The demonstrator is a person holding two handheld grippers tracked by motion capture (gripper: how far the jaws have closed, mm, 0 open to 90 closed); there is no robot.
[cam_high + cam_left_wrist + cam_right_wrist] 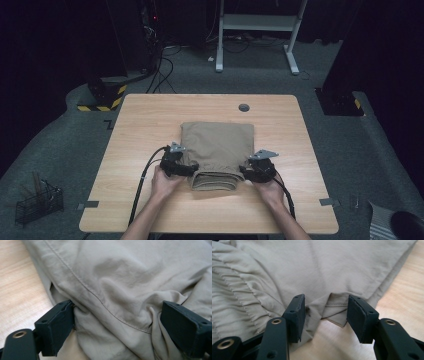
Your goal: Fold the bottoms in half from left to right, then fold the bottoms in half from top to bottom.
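High view shows a khaki garment (217, 145), folded into a roughly square bundle, lying in the middle of the light wooden table (145, 120), a little toward the person's side. Its near edge is rolled or doubled over into a thick stacked fold, and a gathered, elastic-looking band runs across just behind that fold. The cloth is a plain tan weave with stitched seams; in the left gripper view the garment (120, 277) is rumpled, with one seam line curving across it, and in the right gripper view the garment (317, 270) shows tight puckered gathers at the left and a smooth flat panel beyond. The left tongs (181, 165) sit at the bundle's near left corner, the right tongs (257, 170) at its near right corner, each held by a hand (165, 182) coming in from the bottom edge. The left tongs (117, 322) stand wide apart, with a thick bunch of cloth between the jaws and touching both, though whether it is truly gripped I cannot tell. The right tongs (325, 315) are also spread, with a folded corner of the hem lying in the gap and bare table showing under it. What kind of garment this is stays hard to make out, since the folding hides its shape. The lower layers of the bundle are hidden beneath the top one.
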